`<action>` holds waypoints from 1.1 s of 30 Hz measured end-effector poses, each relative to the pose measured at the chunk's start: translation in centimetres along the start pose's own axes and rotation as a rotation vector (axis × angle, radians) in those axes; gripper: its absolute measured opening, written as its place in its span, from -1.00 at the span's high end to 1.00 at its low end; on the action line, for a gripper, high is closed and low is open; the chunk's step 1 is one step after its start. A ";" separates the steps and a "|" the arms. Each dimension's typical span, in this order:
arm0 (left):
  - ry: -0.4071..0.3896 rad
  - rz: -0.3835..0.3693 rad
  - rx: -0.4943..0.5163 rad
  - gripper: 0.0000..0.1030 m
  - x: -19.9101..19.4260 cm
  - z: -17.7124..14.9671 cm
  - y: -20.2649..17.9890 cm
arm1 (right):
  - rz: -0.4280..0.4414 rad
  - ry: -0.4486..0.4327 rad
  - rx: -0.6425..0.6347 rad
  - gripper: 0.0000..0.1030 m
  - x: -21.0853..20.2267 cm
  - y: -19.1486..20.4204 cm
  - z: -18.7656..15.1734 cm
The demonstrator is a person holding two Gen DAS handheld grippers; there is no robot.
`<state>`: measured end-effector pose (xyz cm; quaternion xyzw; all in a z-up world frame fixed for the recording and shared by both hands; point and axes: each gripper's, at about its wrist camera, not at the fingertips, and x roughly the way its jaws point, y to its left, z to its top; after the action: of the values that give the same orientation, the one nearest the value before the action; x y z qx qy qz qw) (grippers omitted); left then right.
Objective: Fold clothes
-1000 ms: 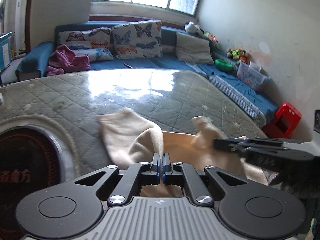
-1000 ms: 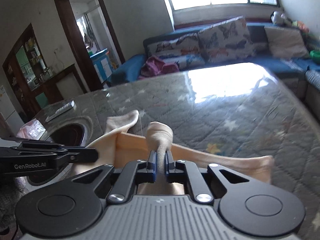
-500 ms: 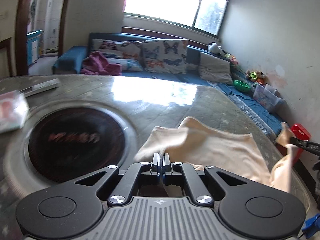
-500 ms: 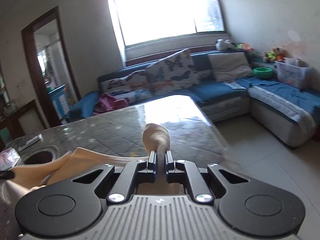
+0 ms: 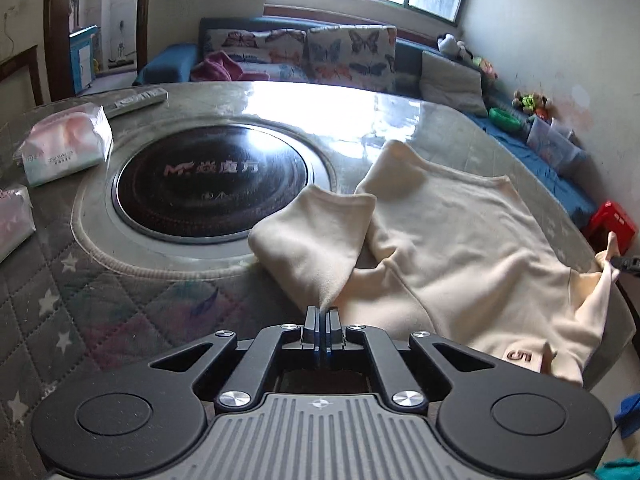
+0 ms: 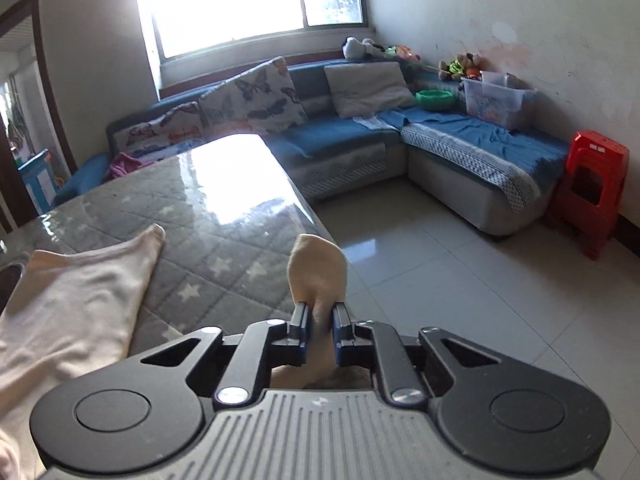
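so, left tongs (image 5: 322, 312) clenched on a sleeve of the cream garment (image 5: 460, 240), which lies spread on the surface (image 5: 120, 280), one edge hanging off. right tongs (image 6: 320, 316) pinch a bunched corner. mostly unfolded; fits a fold in progress or spreading out.

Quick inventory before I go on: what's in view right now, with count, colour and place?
garment: one, cream, spread on table
table: one, grey quilted cover
hotplate: one, black, set in table
tissue packs: two, pinkish, table's left
remote: one, grey, far edge
sofa: one, blue, under window
butterfly cushions: two
stool: red, by wall
left gripper: shut on garment
right gripper: shut on garment
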<state>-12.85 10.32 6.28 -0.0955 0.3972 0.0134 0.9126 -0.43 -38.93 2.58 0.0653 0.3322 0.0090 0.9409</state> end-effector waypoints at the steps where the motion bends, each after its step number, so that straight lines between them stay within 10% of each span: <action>1: -0.006 0.003 0.010 0.89 -0.2 0.1 0.0 | -0.005 -0.006 0.001 0.67 -0.3 -0.1 0.0; 11: -0.072 0.008 0.071 0.79 0.0 2.8 -0.9 | 0.070 -0.054 -0.115 0.62 -2.8 2.7 1.1; 25: -0.088 -0.027 0.181 0.18 11.2 10.1 -6.4 | 0.304 0.071 -0.265 0.58 4.3 12.1 2.8; 33: -0.058 -0.022 0.196 0.20 17.2 12.3 -7.0 | 0.334 0.108 -0.276 0.51 8.2 14.1 4.1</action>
<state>8.49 4.88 3.13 -0.0098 0.3690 -0.0325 0.9288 8.95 -24.90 2.46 -0.0103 0.3624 0.2136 0.9072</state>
